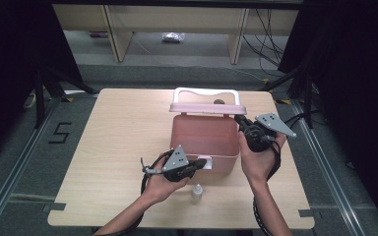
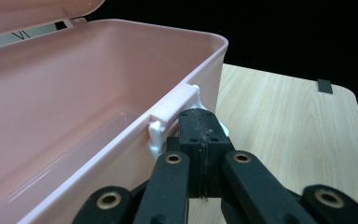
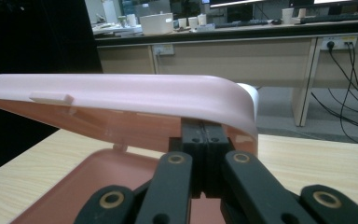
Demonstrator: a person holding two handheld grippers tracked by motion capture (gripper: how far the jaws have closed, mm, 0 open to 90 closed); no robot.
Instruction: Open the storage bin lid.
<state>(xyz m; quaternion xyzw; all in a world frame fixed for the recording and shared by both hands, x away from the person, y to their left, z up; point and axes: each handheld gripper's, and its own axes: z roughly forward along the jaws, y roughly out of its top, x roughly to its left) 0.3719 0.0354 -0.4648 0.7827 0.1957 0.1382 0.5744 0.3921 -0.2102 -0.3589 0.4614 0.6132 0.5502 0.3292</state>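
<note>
Your right gripper (image 1: 238, 119) – jaws pressed together – sits under lid (image 3: 135, 95) edge, lid above jaws. Left gripper (image 1: 203, 162), jaws also closed, pushes box (image 1: 204, 137) front latch (image 2: 175, 109).

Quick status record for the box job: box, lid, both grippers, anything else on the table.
box: pink box on the table, open, inside looks empty
lid: lid raised at the far side, white handle above it
left gripper: left gripper shut, tips against the white latch on the box's front wall
right gripper: right gripper shut, tips under the lid's edge at its right end, propping it
other: small bottle upright on the table in front of the box, untouched
</note>
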